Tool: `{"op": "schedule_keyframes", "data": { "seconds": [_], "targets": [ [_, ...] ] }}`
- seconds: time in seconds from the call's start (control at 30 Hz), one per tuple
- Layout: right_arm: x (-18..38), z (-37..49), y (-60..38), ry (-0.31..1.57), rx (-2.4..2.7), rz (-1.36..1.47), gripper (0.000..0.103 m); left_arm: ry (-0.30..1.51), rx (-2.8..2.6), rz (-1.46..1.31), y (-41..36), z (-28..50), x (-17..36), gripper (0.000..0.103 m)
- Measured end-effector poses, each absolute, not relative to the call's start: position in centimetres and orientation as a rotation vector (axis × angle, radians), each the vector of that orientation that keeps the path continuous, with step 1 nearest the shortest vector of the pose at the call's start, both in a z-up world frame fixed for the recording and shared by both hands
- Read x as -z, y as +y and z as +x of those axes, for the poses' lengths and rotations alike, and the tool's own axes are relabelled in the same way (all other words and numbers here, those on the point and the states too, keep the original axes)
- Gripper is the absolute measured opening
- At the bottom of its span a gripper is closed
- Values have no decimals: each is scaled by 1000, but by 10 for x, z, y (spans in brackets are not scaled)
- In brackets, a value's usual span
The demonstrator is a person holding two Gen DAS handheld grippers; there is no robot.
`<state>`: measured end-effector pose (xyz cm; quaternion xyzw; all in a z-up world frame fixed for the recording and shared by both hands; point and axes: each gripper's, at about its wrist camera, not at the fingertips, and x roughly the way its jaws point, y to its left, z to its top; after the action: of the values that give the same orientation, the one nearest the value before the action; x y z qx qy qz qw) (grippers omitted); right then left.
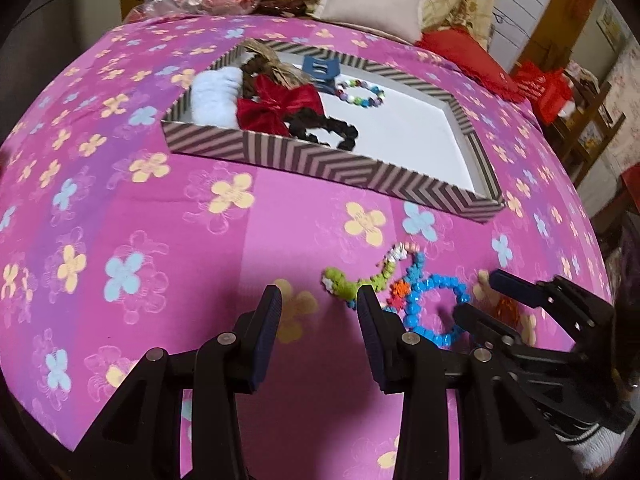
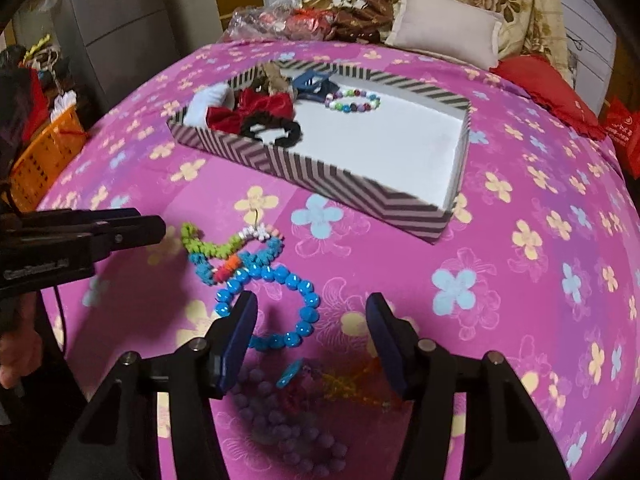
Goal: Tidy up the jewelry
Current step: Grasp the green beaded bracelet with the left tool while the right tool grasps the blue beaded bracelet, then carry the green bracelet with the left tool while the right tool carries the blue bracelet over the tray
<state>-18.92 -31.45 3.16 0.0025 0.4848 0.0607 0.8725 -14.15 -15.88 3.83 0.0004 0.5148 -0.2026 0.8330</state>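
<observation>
A chevron-striped box (image 1: 320, 166) (image 2: 320, 168) lies on the pink flowered cloth. It holds a red bow (image 1: 280, 106) (image 2: 256, 108), a black scrunchie (image 1: 332, 130) (image 2: 276, 130), a white scrunchie (image 1: 216, 94), a blue claw clip (image 1: 320, 70) (image 2: 312, 80) and a multicolour bead bracelet (image 1: 360, 94) (image 2: 352, 100). In front of the box lie a multicolour beaded string (image 1: 372, 276) (image 2: 224, 250) and a blue bead bracelet (image 1: 436, 308) (image 2: 280, 308). My left gripper (image 1: 318, 316) is open and empty, just left of them. My right gripper (image 2: 312, 320) (image 1: 476, 292) is open over the blue bracelet.
Purple beads (image 2: 288, 428), a small blue piece (image 2: 290, 376) and an orange-red beaded item (image 2: 360, 380) lie under my right gripper. Pillows (image 2: 444, 36) and cloth bundles sit at the far edge. An orange basket (image 2: 44, 152) stands at the left.
</observation>
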Motion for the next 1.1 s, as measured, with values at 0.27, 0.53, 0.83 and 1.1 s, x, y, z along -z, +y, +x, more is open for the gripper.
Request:
{"op": "schedule_keyframes", "data": {
  "seconds": [0.27,0.53,0.83,1.1],
  "targets": [
    [-20,-178,-315,1001,-89,-78,40,1134,484,67,-164,-144,-19,40],
    [-19,-172,-326,996,-84,-58,41,1130,499,23,-170,-133,-17,50],
    [-20,-171,-324,988,-107,-70,42,1089,480,42,-181,-125,-16,37],
    [-26,-174,-319,964,-154,-79,9,1078,529,-9,-173,-124,-23,14]
  ]
}}
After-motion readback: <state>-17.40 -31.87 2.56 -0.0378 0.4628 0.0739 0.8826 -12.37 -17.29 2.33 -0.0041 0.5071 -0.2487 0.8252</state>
